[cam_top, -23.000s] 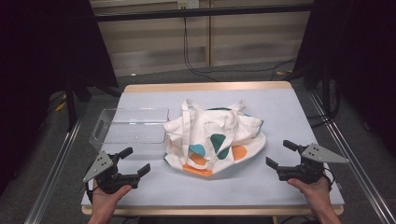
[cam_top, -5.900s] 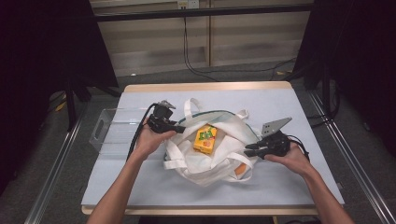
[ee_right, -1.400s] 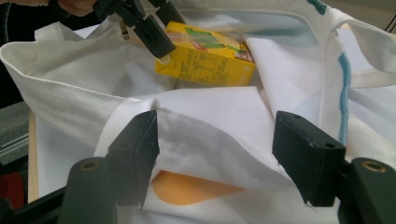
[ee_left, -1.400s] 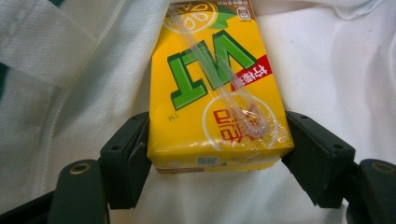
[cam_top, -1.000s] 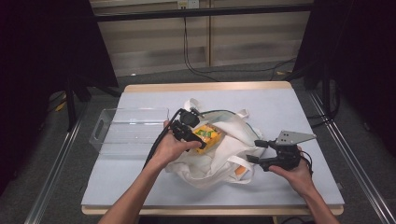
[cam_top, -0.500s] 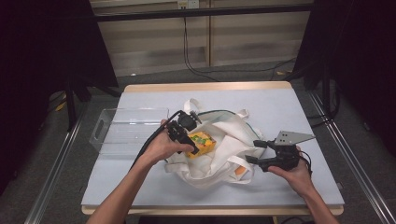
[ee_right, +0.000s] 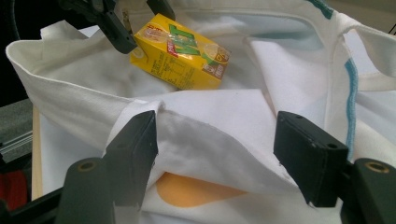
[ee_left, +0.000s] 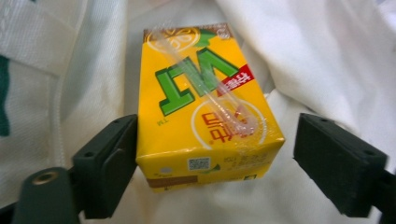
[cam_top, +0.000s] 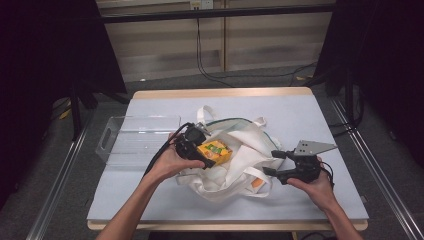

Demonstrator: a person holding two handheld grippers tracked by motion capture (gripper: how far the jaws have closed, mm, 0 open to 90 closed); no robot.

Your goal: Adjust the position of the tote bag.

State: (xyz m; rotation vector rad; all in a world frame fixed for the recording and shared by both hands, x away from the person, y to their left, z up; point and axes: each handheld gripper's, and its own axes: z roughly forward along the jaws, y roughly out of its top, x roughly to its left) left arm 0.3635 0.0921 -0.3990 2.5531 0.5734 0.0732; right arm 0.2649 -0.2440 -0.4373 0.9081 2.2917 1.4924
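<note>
Since the frame of half a second back, my left gripper point(cam_top: 196, 145) has been opening its jaws: the yellow carton point(ee_left: 205, 107) lies between the pads, one pad at or against its side, the other clear of it, so nothing is clamped. From the high view the carton has settled lower into the mouth of the tote bag point(cam_top: 240, 160), resting on the bag's inner cloth near the left rim.

I note the carton is a rectangular, glossy printed box, yellow with green lettering and a brown band, a clear wrapped straw taped slantwise across its face. The tote bag is soft off-white woven fabric, creased and slumped, with teal trim and an orange patch on its outer side.

My right gripper point(ee_right: 215, 154) stands with its jaws apart, astride a folded edge of the bag's cloth; I cannot tell whether the pads press on it. Its matte black pads are blocky and square-edged.

Beside the bag, on the pale blue table cover point(cam_top: 310, 120), sits a clear plastic tray point(cam_top: 135, 137) with rigid walls.
</note>
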